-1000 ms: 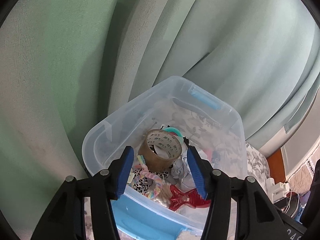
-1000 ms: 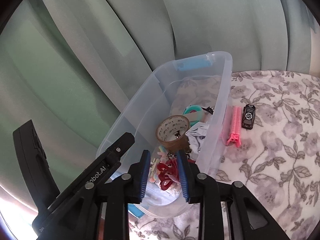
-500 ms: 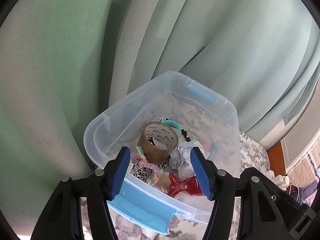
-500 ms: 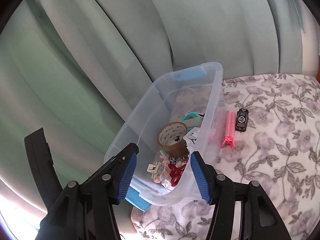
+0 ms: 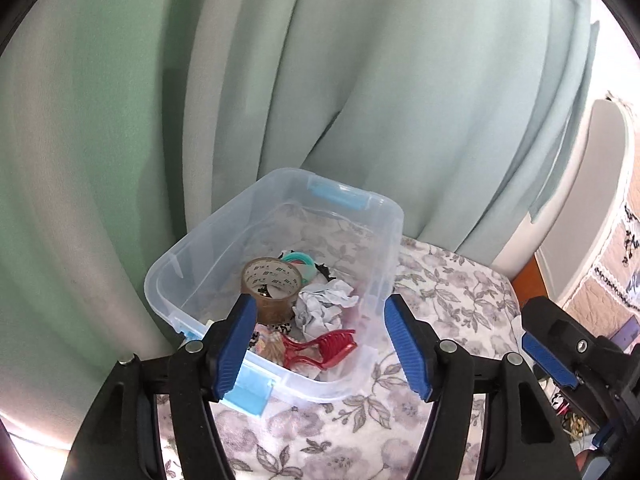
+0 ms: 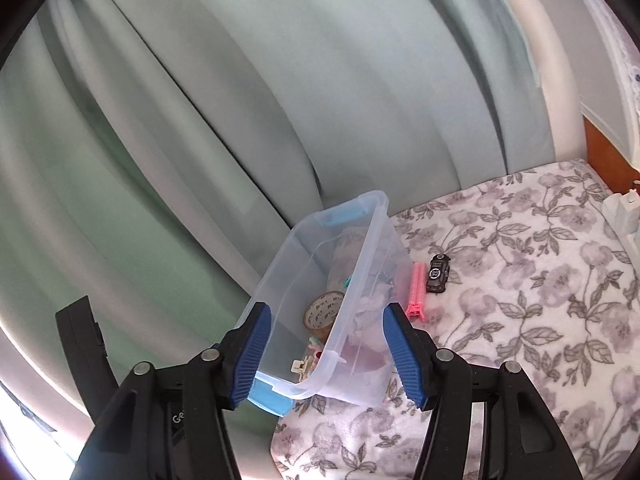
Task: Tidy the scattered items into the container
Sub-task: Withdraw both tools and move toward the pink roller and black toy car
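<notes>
Both our grippers had pulled back and upward from the clear bin (image 5: 362,390) since the earlier frames, so it looked smaller and farther off. Our left gripper (image 5: 320,344) and right gripper (image 6: 328,356) were each still opening, jaws roughly half spread, with nothing between the pads. The bin sat at twelve o'clock from the left gripper, already holding a tape roll (image 5: 272,286), crumpled paper (image 5: 326,304) and a red hair claw (image 5: 324,348). Still outside, at about one o'clock from the right gripper, lay a pink comb (image 6: 417,292) touching the bin wall and a small black toy car (image 6: 438,274) just beside it. We judged the comb risky: pads closing on it could catch the wall and drag the light bin, and the soft floral blanket (image 6: 520,320) might bunch under the pads. Green curtains (image 5: 360,80) hung close behind, and the bin stood near the bed's edge, where a shove could tip it off.
</notes>
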The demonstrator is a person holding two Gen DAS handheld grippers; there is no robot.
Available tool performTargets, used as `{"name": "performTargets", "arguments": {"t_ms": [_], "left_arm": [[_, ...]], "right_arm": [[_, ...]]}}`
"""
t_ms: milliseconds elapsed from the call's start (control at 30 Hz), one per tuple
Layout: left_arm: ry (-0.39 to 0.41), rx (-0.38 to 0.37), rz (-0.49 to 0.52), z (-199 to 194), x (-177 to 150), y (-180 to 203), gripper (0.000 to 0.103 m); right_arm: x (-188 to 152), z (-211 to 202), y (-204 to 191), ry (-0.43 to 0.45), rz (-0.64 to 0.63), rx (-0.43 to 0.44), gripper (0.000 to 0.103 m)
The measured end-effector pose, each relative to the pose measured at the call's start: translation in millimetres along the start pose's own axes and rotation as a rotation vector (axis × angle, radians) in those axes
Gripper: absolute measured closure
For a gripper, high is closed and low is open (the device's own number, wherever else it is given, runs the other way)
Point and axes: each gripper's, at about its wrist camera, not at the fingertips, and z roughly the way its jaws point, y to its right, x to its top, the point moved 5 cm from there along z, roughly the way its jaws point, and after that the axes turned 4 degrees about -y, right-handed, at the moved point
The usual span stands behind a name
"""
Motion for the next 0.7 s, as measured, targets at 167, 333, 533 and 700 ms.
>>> {"name": "performTargets", "arguments": {"t_ms": [167, 333, 533, 700], "left_arm": [[0.0, -0.016, 0.102, -10.3, -8.7, 44.4, 0.035], [-0.013, -0.033, 0.193, -12.7, -20.4, 87.0, 0.035], [-0.044, -0.04, 0.265, -7.9, -36.0, 125.0, 0.035], [-0.073, -0.025, 0.309, 4.0, -48.2, 146.1, 0.035]], "right_arm": [[-4.1, -28.8, 29.4, 0.049, 0.046, -0.02, 0.039], [-8.9, -55.0, 65.4, 0.093, 0.103, -0.047, 0.038], [-10.4, -83.2, 113.7, 0.138, 0.205, -0.072, 0.038], [-14.5, -89.6, 145.3, 0.134, 0.245, -0.103, 0.038]]}}
